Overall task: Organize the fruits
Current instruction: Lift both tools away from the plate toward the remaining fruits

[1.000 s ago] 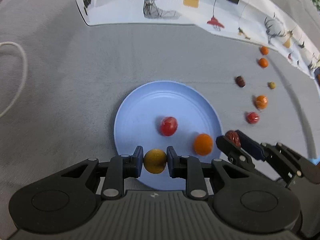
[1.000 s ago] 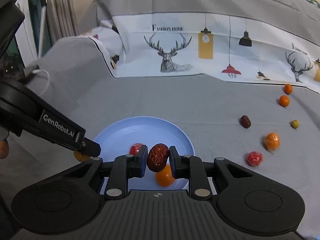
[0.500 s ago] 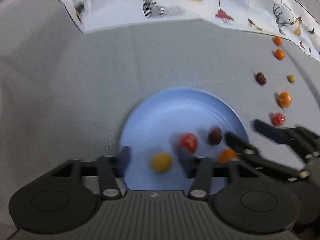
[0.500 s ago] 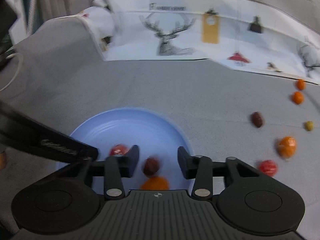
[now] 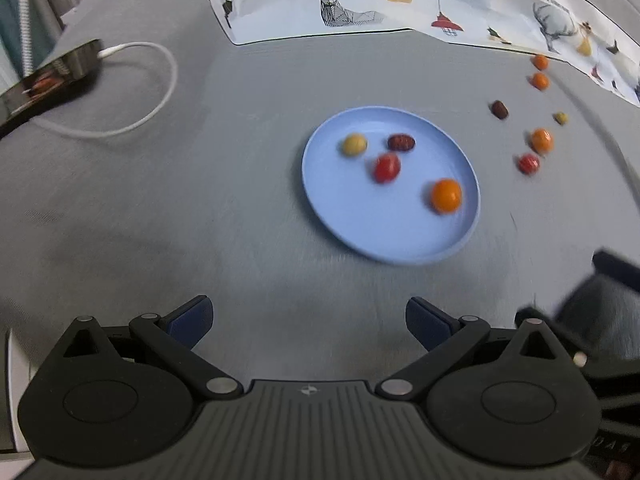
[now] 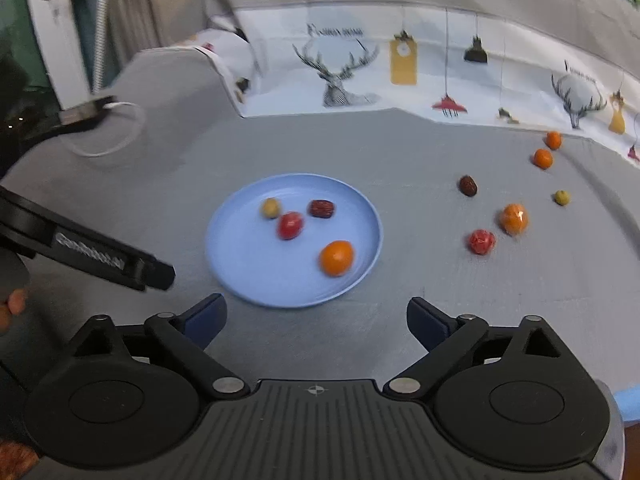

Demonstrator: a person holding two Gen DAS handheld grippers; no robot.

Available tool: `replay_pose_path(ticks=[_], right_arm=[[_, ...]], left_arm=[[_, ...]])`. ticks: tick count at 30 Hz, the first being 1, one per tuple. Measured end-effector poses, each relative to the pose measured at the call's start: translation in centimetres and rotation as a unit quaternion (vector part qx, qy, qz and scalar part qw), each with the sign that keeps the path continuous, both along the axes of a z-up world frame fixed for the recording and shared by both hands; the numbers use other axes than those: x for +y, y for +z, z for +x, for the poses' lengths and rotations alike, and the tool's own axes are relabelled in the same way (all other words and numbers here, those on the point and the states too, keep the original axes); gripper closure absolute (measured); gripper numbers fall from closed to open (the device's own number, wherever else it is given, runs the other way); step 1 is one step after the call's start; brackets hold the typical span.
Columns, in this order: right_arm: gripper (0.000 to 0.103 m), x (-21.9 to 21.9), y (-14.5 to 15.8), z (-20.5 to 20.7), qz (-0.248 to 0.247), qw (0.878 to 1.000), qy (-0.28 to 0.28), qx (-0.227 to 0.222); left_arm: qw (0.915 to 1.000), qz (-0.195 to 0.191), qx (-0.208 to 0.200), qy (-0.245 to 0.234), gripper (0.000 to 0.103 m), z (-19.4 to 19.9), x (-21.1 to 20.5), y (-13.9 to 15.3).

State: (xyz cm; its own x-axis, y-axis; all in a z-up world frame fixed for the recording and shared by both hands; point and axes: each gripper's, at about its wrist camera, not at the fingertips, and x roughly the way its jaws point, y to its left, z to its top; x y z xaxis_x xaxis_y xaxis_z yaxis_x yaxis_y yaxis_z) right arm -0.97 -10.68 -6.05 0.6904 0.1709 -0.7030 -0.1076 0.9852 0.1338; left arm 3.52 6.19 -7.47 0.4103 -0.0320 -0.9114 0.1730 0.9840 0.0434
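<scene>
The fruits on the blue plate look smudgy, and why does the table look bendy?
Left wrist view: the fruits on the blue plate, like the orange one, are smeared by motion blur, and the fisheye lens curves the grey table. Right wrist view: the same blur softens the red fruit, and the deer cloth behind is hazy.

Both wrist views above plate point(image 5: 460, 240)

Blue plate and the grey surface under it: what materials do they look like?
Blue plate: likely plastic or melamine; uniform matte pastel colour, soft sheen, thin raised rim. Grey surface: looks like woven cloth or felt over a table; fine matte texture, no glare, and it drapes at the far left corner.
</scene>
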Motion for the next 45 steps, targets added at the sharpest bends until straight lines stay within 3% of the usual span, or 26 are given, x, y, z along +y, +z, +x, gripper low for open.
replay_pose_path(ticks=[4,17,45], right_arm=[[0.003,0.1,2.1,-2.2,-0.012,0.999,-0.006,-0.049],[0.002,-1.4,4.7,-6.8,-0.008,0.993,-0.039,-0.108],[0.002,-2.2,4.9,-7.3,0.011,0.991,-0.064,-0.116]], left_arm=[[0.9999,-0.004,-0.015,0.004,0.001,-3.1,0.5,1.5],[0.9983,-0.012,-0.056,-0.016,0.001,-7.5,-1.1,4.6],[0.9973,0.007,-0.068,-0.028,0.001,-7.8,-2.2,5.3]])
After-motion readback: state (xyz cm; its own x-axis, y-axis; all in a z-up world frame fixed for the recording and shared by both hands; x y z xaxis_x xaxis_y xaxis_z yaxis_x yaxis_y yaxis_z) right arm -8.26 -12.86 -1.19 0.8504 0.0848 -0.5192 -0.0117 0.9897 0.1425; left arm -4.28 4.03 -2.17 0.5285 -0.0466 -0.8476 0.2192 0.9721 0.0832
